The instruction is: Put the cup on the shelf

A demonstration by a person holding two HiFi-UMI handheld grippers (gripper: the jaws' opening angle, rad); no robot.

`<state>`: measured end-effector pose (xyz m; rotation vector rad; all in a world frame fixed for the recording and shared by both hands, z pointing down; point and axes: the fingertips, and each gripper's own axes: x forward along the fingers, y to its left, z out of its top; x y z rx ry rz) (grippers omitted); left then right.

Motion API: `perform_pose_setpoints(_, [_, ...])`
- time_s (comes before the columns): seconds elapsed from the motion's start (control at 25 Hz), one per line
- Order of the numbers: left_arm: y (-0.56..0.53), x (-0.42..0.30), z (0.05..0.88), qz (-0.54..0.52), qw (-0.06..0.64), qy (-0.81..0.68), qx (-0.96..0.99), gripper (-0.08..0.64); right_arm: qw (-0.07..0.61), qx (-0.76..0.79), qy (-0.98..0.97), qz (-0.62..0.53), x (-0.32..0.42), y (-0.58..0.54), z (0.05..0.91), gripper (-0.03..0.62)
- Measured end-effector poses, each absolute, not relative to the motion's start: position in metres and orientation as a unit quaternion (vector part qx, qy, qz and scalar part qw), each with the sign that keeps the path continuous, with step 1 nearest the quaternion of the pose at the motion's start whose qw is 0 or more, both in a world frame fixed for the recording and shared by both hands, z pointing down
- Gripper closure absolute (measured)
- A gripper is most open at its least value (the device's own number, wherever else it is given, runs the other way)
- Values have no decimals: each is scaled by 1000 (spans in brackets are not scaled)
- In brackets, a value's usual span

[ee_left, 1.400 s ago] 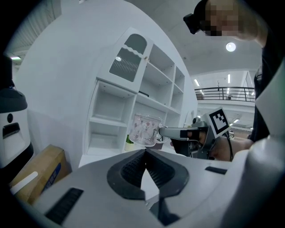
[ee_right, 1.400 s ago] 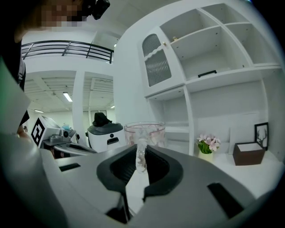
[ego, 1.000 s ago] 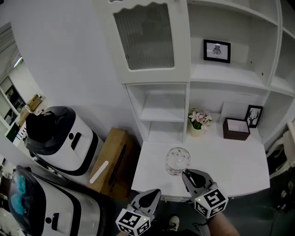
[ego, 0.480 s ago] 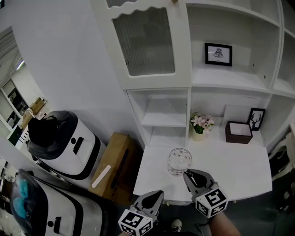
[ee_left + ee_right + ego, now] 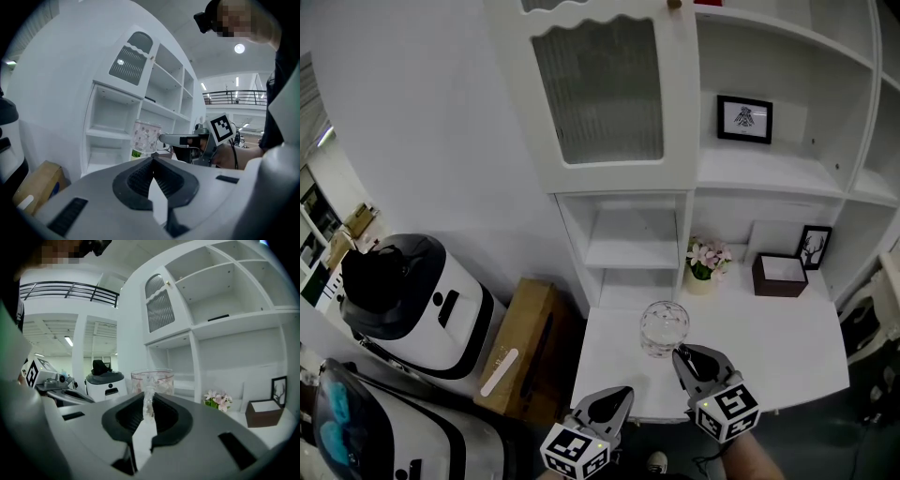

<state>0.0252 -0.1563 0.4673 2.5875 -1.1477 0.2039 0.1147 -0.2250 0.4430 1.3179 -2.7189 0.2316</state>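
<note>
Glass cup (image 5: 664,328), clear with a faint pink pattern, sits upright in the grip of the right gripper (image 5: 680,354), over the front part of the white counter (image 5: 778,328) and not yet on any shelf; I cannot tell whether its base touches the counter. In the right gripper view the two jaws are pinched on a thin strip of the cup's near wall (image 5: 152,380), and the rest of the cup rises beyond the jaw tips. The left gripper (image 5: 621,394) hangs lower and to the left, just off the counter's front edge, with its jaws pressed together on nothing; its own view looks past them to the cup (image 5: 146,137) and the right gripper (image 5: 180,139) beside it. Behind the counter stands the white shelf unit (image 5: 636,255), with open compartments and a ribbed-glass door (image 5: 605,89) above. A pot of pink flowers (image 5: 705,262), a brown box (image 5: 780,275) and a small framed picture (image 5: 813,247) stand at the back of the counter, well apart from the cup. A cardboard box (image 5: 520,347) lies on the floor to the left.
</note>
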Motion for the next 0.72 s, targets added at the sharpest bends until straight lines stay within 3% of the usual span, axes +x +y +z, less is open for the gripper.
perform_pose_setpoints(0.72, [-228, -28, 466, 57, 152, -376, 912, 555, 63, 479, -872, 78, 75, -300, 442, 560])
